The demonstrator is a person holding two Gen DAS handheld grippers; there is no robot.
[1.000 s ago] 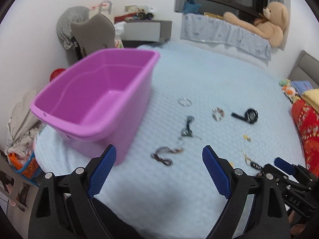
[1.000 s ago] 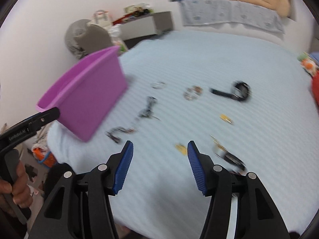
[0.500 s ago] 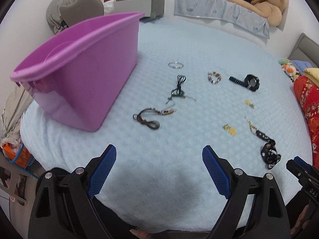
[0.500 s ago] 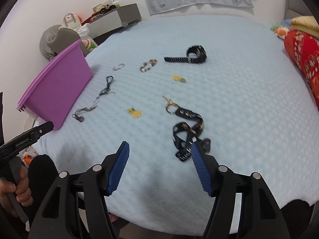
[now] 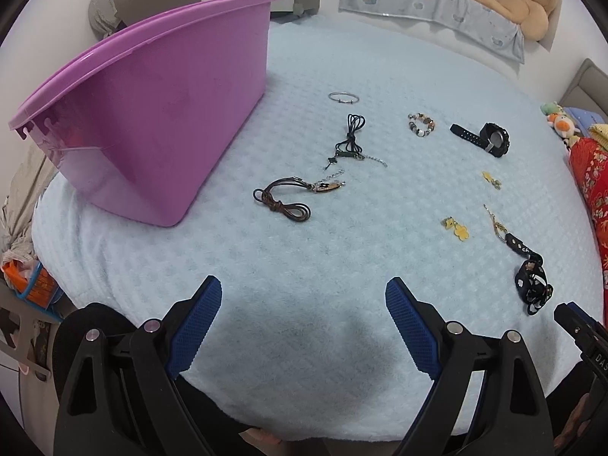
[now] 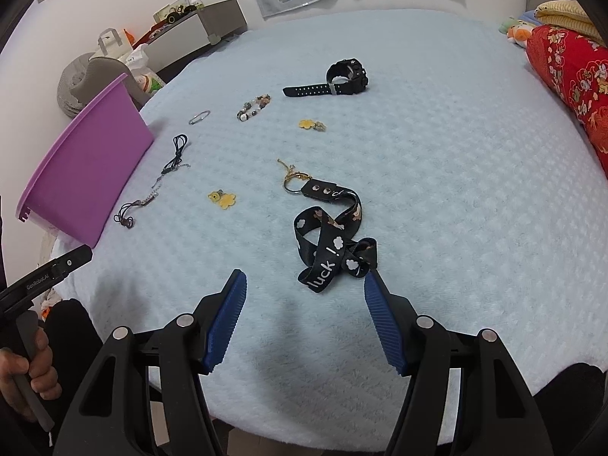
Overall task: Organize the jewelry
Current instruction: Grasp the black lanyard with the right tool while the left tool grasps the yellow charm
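Jewelry lies spread on a light blue bed cover (image 5: 304,266). A purple bin (image 5: 152,121) stands at the left. Near it lie a brown cord bracelet (image 5: 283,197), a black cord necklace (image 5: 351,140), a silver ring bangle (image 5: 343,97), a bead bracelet (image 5: 421,128) and a black watch (image 5: 490,138). Yellow flower charms (image 5: 458,228) and a black lanyard (image 6: 334,235) with a key ring lie further right. My left gripper (image 5: 304,323) is open and empty above the bed's near edge. My right gripper (image 6: 304,311) is open and empty just short of the lanyard.
A red patterned quilt (image 6: 570,87) and plush toys (image 5: 558,121) lie at the bed's right side. A teddy bear (image 5: 528,3) sits on the far ledge. A grey cabinet (image 6: 197,38) and bags stand past the bin. Clothes and an orange basket (image 5: 34,285) are below left.
Both grippers have dropped lower and pulled closer over the bed. The bin's inside has gone out of the left view. The right gripper has moved up to the lanyard.
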